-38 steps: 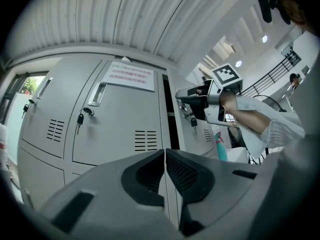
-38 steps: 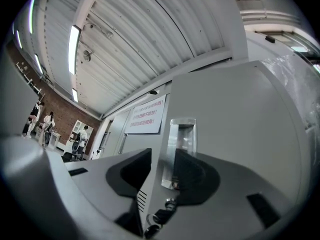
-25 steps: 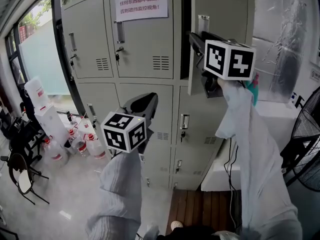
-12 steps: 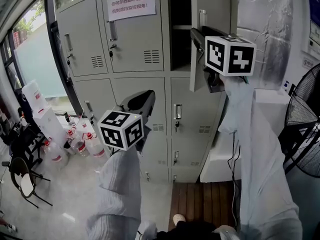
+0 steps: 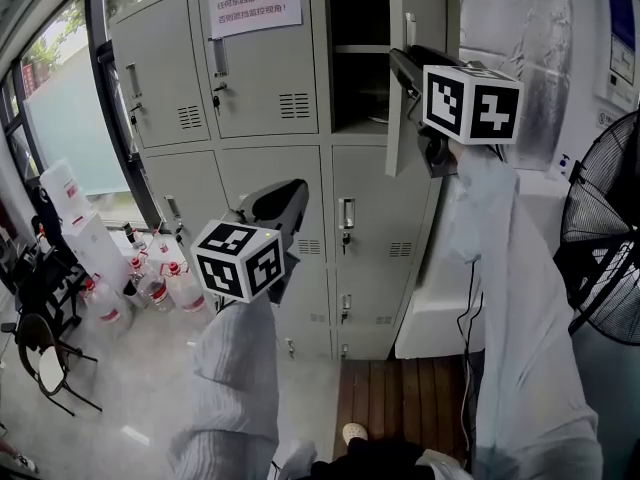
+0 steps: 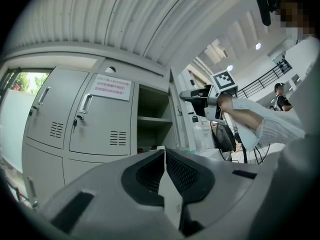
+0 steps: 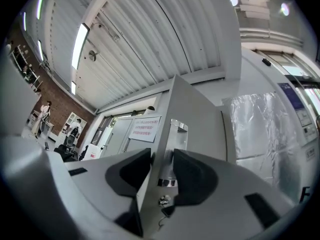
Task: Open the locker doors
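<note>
A bank of grey lockers [image 5: 270,168] fills the head view. The top right door [image 5: 425,8] stands swung out, showing a compartment [image 5: 358,38] with a shelf. My right gripper [image 5: 402,66] is raised to this door and shut on its free edge by the handle. In the right gripper view the jaws [image 7: 161,156] clamp the door [image 7: 195,119]; they have just been opening slightly, with the door edge between the pads. My left gripper [image 5: 288,193] hangs lower, in front of the middle row, shut and empty [image 6: 165,154]. The other doors are closed.
A printed notice [image 5: 254,0] is taped to the top middle door. Water bottles [image 5: 150,283] and a chair [image 5: 40,358] stand on the floor at left. A white chest [image 5: 440,303], a plastic-wrapped unit [image 5: 515,38] and a fan [image 5: 605,238] are at right.
The top right door has swung further out with my right gripper on it, and more of the compartment shows. My left gripper has drifted slightly left.
</note>
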`<state>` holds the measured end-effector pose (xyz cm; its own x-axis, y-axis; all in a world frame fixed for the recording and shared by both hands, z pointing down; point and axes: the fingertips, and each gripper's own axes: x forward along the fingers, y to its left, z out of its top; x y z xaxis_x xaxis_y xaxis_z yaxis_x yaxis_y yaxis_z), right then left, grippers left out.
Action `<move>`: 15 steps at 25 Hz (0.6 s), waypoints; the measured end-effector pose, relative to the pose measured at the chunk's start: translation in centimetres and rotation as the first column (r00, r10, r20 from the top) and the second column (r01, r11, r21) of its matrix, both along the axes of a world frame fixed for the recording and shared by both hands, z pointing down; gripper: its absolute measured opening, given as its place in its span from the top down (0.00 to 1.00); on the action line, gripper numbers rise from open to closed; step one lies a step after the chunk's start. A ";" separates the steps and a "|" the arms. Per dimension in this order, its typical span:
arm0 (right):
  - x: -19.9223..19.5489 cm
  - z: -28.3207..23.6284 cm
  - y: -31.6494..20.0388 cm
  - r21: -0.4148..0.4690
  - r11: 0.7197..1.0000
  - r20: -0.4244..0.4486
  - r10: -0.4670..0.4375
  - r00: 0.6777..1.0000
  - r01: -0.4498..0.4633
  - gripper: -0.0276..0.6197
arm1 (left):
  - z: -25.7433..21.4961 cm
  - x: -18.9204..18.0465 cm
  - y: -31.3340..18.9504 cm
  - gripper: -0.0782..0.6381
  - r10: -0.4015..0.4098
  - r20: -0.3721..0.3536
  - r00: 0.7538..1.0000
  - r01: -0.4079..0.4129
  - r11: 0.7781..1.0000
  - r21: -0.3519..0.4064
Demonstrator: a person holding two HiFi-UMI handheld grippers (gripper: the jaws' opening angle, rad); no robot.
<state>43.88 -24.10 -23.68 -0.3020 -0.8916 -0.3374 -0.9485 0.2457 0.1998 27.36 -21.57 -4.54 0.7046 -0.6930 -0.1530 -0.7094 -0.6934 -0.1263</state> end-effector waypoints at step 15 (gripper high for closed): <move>6.7 0.5 5.9 -0.010 0.982 -0.024 0.190 0.981 -0.191 0.83 | 4.9 1.8 5.2 0.87 0.076 -0.002 0.997 -0.076 0.995 -0.070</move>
